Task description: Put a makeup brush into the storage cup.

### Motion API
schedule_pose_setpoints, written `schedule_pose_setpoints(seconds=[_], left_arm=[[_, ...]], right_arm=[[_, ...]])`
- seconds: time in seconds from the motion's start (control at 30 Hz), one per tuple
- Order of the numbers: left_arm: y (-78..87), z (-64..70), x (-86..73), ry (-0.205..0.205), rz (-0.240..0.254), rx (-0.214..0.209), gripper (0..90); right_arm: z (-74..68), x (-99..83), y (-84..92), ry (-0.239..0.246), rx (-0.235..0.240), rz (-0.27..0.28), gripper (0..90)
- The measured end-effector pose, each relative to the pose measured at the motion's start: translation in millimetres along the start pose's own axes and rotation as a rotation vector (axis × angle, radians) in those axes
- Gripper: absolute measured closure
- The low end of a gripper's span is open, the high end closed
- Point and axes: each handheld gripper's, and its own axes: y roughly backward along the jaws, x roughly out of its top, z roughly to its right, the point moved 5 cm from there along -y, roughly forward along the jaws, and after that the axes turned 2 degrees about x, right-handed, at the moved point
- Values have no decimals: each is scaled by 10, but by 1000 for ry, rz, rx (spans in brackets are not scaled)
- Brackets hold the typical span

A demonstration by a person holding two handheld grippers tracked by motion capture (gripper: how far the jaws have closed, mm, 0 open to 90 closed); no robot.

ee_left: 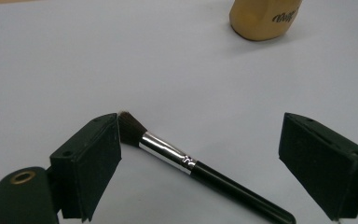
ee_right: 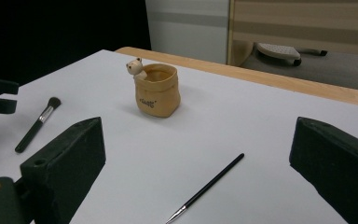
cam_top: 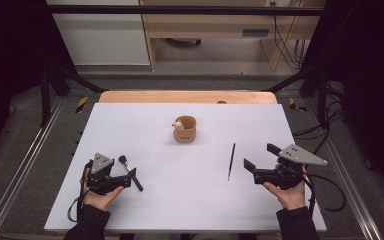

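Three loose things lay on the white tabletop (cam_top: pixel 180 200): one cup (cam_top: pixel 185 129), one brush (cam_top: pixel 130 171) and one thin stick (cam_top: pixel 231 161). The cup stood near the middle of the sheet; it was tan, matte and shaped like a soft sack with a rolled rim, a small pale animal figure (ee_right: pixel 134 67) peeking over its edge and dark script on its side. The brush was short, with a dark tuft of bristles (ee_left: pixel 129 127), a shiny silver collar (ee_left: pixel 168 152) and a glossy black round handle, lying flat at a slant. The stick was black and slender with a fine metallic tip (ee_right: pixel 176 215), lying flat to the right of the cup, well apart from it. Two grippers were held, one in each hand. The left gripper (cam_top: pixel 130 176) sat spread wide around the brush, its blocky black jaws on either side, the near one just beside the bristles. The right gripper (cam_top: pixel 260 157) was likewise released, empty, just right of the stick. A bare wooden strip (cam_top: pixel 187 97) edged the far side.
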Motion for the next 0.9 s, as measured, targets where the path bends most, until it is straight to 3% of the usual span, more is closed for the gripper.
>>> schedule_pose_setpoints(seconds=[0.57, 0.63, 0.9], left_arm=[[-197, 67, -155, 25, -114, 30, 169], [-214, 69, -168, 10, -131, 31, 190], [-263, 102, -206, 20, -174, 38, 272]], right_arm=[[-9, -13, -19, 11, 1, -7, 37], [-7, -16, -23, 12, 1, -9, 37], [-9, -19, -29, 9, 1, -10, 37]])
